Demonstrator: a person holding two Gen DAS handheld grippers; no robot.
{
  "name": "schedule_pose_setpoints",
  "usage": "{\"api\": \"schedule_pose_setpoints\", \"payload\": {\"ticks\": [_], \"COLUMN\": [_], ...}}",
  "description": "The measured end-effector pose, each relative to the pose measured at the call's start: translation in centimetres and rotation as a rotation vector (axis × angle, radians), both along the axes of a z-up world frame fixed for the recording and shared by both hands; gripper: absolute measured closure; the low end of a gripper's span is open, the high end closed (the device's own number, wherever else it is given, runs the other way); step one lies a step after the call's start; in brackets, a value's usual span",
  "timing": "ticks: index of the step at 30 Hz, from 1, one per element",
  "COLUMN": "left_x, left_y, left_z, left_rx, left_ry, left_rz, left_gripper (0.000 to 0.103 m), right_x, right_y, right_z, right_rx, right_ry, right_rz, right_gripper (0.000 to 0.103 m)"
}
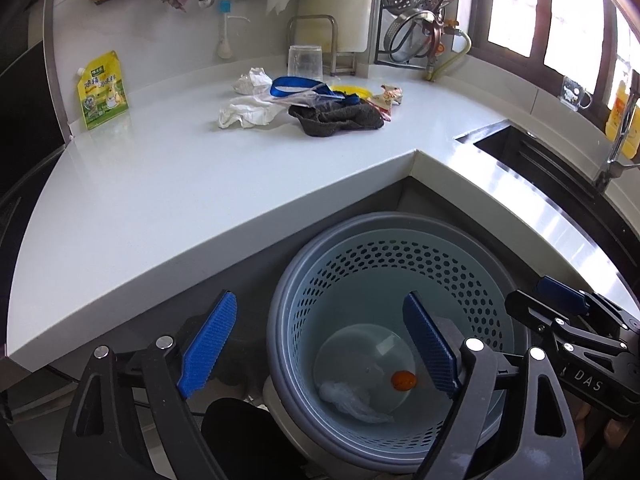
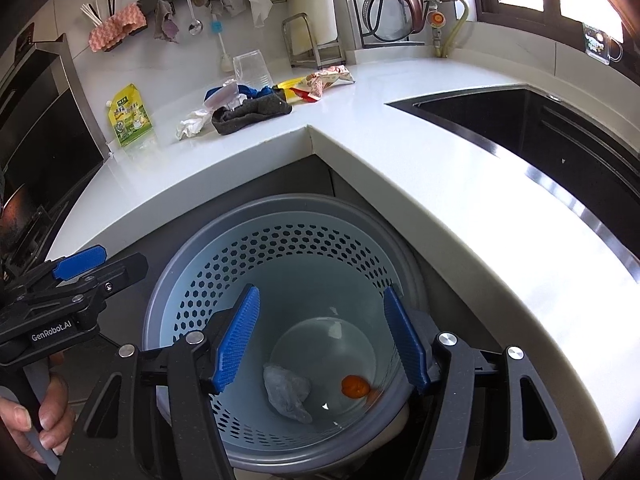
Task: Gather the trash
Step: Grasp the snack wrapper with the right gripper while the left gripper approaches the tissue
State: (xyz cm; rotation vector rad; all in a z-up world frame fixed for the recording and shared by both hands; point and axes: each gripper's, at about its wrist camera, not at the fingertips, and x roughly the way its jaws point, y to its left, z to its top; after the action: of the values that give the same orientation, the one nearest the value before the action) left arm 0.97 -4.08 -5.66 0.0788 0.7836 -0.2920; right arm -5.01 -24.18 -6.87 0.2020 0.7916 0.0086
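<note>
A pale blue perforated bin [image 1: 400,264] with a grey rim stands on the floor under the counter's inner corner. At its bottom lie an orange scrap [image 1: 403,381] and a crumpled clear wrap [image 1: 352,400]. My left gripper [image 1: 320,298] hangs open over the bin's left rim with nothing between its blue pads. My right gripper [image 2: 321,290] is open too, over the bin [image 2: 280,256], and empty. On the counter lie white tissue [image 1: 246,114], a dark grey cloth [image 1: 340,120], a blue strap [image 1: 296,88], a snack wrapper [image 1: 390,98] and a yellow-green pouch [image 1: 102,92].
A clear plastic cup [image 1: 305,62] stands behind the pile. A dark sink [image 1: 520,148] is set into the counter at right, with a yellow bottle [image 1: 620,116] by the window. A dish rack [image 1: 420,20] and hanging cloths line the back wall. A hand [image 2: 40,412] holds the left gripper.
</note>
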Motion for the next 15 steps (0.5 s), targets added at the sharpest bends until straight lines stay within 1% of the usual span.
{"api": "schedule_pose_setpoints", "payload": {"ticks": [3,6,9,15], "left_x": [0.4,1.1,2.1,4.8], "left_y": [0.6,1.2,1.6,2.3], "left_z": [1.5,3.1,4.7,7.0], "left_rx": [-0.017,-0.032,-0.04,-0.034], "left_ry": [-0.044,-0.089,-0.14,-0.207], "left_rz": [0.025,0.047,0.068,0.107], "left_gripper": [0.014,0.012,0.008,0.007], "right_x": [0.5,1.4,2.8,6.6], "right_y": [-0.2,-0.6,-0.7,-0.9], "right_z": [1.3,2.6,3.6,5.4], "right_rx": [-0.024,-0.023,-0.032,-0.029], "right_ry": [-0.03,-0.057,-0.077,-0.111], "right_rz": [0.0,0.006,0.005,0.004], "right_gripper": [0.038,0.037,0.037,0.035]}}
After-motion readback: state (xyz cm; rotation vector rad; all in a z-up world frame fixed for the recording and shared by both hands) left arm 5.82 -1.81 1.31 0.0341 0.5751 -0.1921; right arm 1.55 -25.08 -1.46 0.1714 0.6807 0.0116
